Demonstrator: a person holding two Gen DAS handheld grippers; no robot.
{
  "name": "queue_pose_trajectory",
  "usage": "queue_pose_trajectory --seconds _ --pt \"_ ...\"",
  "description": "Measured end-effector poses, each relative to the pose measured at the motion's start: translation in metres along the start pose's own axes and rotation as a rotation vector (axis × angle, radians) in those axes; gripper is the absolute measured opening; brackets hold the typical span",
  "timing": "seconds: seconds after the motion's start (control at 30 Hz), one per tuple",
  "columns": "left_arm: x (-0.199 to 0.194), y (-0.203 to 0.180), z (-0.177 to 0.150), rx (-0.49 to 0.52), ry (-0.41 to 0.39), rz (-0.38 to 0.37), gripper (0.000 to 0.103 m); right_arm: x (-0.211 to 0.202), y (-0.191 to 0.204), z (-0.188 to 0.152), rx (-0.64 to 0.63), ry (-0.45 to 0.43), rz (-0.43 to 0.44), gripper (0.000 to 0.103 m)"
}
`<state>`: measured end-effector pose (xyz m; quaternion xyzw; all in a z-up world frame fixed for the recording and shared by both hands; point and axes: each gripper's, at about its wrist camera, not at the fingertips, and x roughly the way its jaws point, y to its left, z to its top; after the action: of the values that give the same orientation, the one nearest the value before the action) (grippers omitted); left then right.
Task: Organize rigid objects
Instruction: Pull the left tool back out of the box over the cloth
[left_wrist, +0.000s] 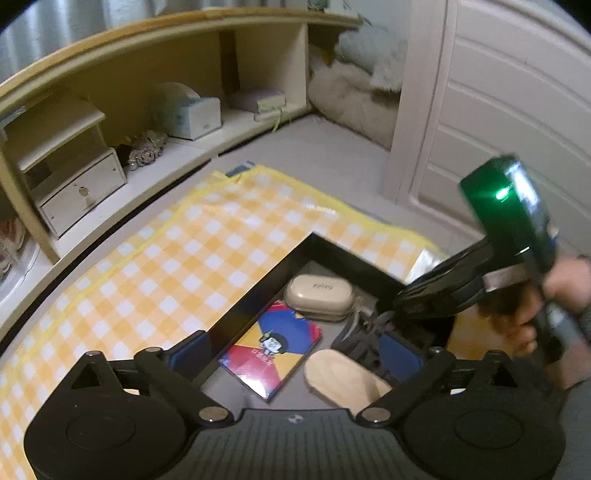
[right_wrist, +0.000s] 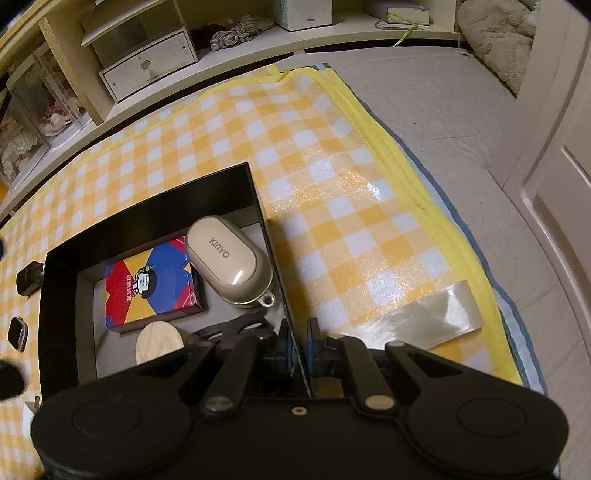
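On a checked yellow mat (right_wrist: 332, 177), the right tool (right_wrist: 298, 345) pinches the black box's (right_wrist: 155, 212) wall; the left tool (left_wrist: 295, 354) gapes empty above it.

Case (right_wrist: 229, 258), card box (right_wrist: 151, 284), wooden piece (right_wrist: 159, 341) in box (right_wrist: 147, 218) on mat (right_wrist: 332, 184)

Grey floor (right_wrist: 436, 110) – low cream shelving (left_wrist: 236, 55) (white door (left_wrist: 491, 110) beside)
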<state>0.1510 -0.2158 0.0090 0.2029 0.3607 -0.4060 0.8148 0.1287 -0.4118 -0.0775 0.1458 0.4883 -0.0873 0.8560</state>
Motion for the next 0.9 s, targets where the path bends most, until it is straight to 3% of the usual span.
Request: queue_pose_trajectory --seconds 0.6,0.9 --pt "-0.086 -0.018 -0.025 -0.233 -0.122 0.098 0.103 0.002 -0.003 0.000 0.007 0.005 0.016 0.007" --pt "-0.106 -0.024 -0.049 -0.353 -0.124 0.134 0.103 0.003 -0.001 -0.002 -0.004 0.008 0.012 0.007"
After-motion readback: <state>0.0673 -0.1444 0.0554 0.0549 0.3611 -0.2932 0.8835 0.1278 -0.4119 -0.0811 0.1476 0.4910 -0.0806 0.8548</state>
